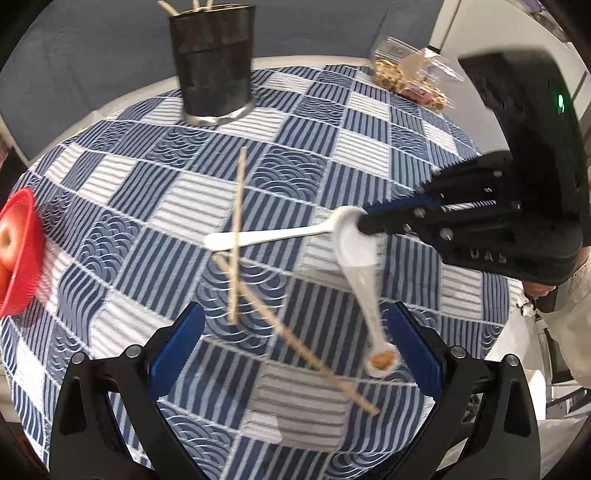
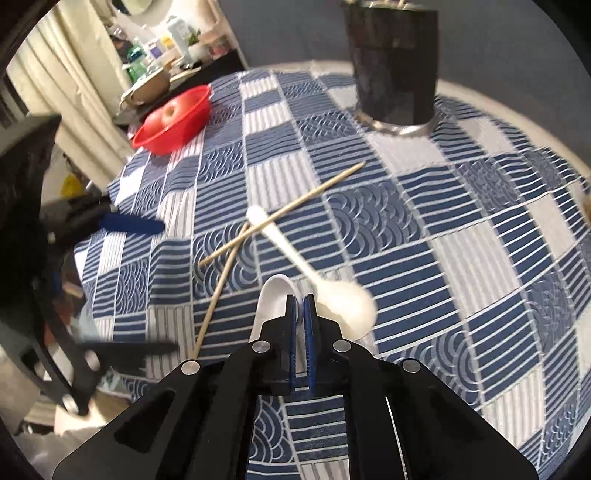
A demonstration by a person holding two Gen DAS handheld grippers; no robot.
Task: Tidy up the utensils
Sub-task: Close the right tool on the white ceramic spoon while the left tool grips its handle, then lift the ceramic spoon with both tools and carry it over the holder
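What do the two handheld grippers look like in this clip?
Both the left gripper and the right gripper have black linkage frames with silver rivets and blue ribbed fingers. The right one's black body shows a green indicator light.

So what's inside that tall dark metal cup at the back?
Thin wooden sticks poke above the tall dark metal cup's rim, likely chopsticks. The opaque wall hides their lower parts and anything else inside.

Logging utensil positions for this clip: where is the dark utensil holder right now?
The dark utensil holder stands upright at the far edge of the checkered tablecloth, beyond the two loose chopsticks; in the right wrist view it sits top right, with the red bowl off to its left.
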